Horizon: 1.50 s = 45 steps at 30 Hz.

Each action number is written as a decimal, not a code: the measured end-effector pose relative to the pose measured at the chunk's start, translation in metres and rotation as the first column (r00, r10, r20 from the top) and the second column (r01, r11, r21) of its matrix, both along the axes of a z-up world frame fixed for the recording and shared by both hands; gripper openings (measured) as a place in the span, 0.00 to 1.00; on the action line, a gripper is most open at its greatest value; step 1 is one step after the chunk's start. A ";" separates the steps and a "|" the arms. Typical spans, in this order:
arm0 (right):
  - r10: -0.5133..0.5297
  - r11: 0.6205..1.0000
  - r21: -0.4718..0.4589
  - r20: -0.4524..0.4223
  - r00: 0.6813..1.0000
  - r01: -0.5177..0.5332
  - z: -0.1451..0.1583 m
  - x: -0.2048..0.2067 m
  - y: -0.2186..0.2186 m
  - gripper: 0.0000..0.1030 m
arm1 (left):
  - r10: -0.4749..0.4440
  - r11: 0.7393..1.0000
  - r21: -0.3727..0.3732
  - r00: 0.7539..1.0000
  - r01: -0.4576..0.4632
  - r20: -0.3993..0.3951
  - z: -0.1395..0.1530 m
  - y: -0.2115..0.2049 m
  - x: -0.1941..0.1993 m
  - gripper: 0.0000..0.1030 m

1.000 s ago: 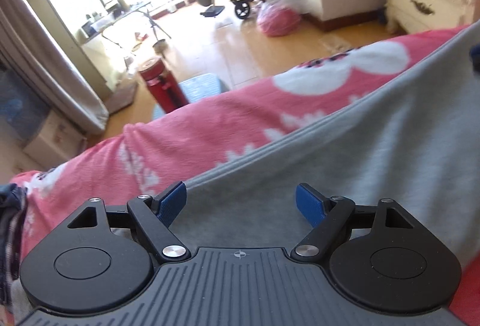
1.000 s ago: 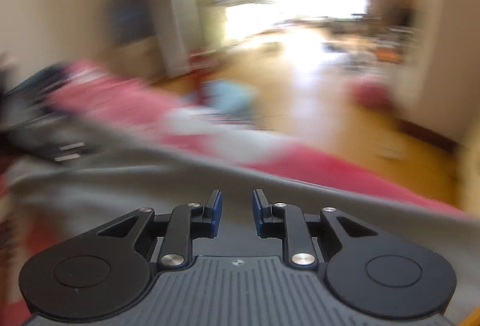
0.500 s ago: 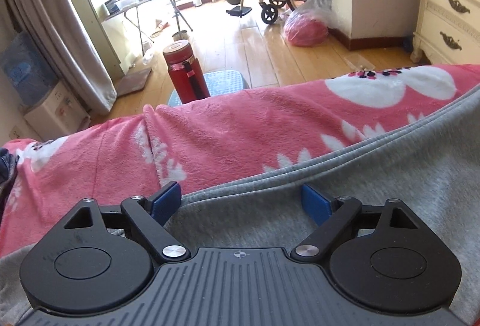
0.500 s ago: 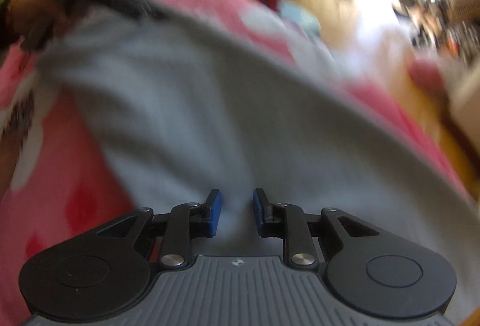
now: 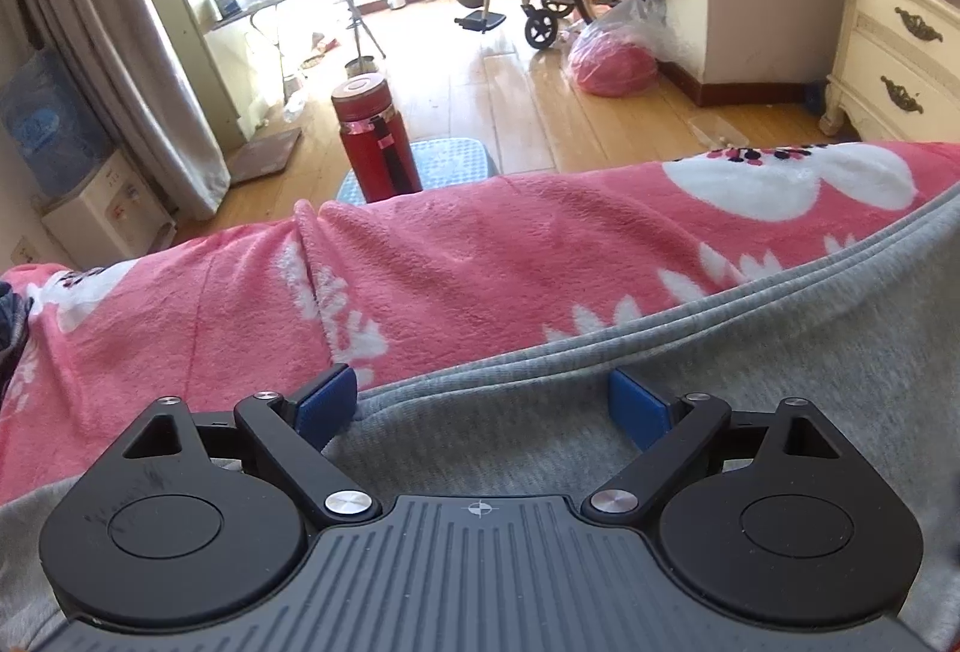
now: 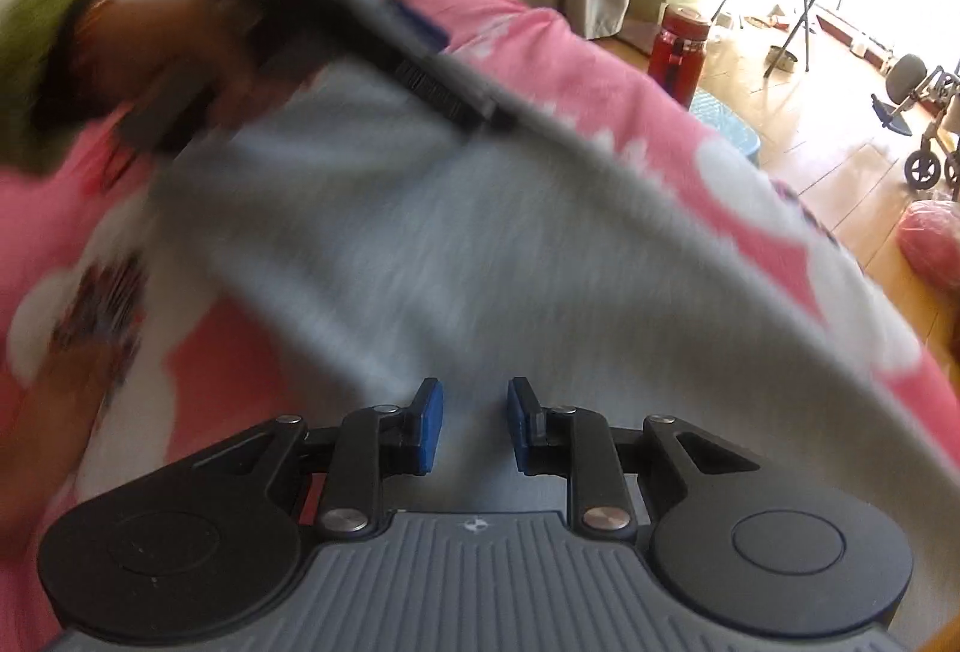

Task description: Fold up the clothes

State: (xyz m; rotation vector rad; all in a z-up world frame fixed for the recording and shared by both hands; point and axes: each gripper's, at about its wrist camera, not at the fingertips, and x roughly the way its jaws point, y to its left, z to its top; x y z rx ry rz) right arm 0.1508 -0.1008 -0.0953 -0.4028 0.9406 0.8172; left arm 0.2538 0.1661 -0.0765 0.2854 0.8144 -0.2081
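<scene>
Your left gripper (image 5: 483, 403) had just been opening its jaws, and they stood wide and released, the pads clear of the grey garment (image 5: 750, 352) lying between and under them. Your right gripper (image 6: 474, 427) showed its pads a narrow gap apart with grey cloth in that gap; through the blur you could not tell whether a fold was pinched or merely lay behind.

The garment lay spread on the pink blanket (image 5: 480, 268), its ribbed edge running just ahead of the left pads.

The risks, as judged from here: with the left side let go, any pull from the right would likely drag the whole garment and skew the fold. The blanket's ridge beside the left pad could also be caught along with the cloth if you closed low.

The bed's far edge lay just past the garment's edge; cloth pushed that way could slide off toward the red flask (image 5: 375, 136) and blue stool (image 5: 447, 160) on the floor. Open blanket lay to your left; your hands sat near each other, so crossing was tight.
</scene>
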 end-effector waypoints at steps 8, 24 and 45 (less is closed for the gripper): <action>-0.006 1.000 0.019 0.069 0.998 0.005 0.034 -0.010 -0.004 0.24 | -0.012 1.000 -0.020 1.000 0.011 -0.004 0.002 0.004 0.001 0.94; 0.005 0.996 0.092 -0.132 0.991 0.007 0.030 -0.039 -0.016 0.25 | 0.341 0.933 -0.099 0.939 -0.345 -0.050 0.051 0.143 -0.090 0.61; -0.076 0.995 0.055 -0.195 0.978 0.089 0.010 -0.014 -0.016 0.24 | 0.484 0.873 -0.086 0.875 -0.481 0.015 0.000 0.223 -0.039 0.50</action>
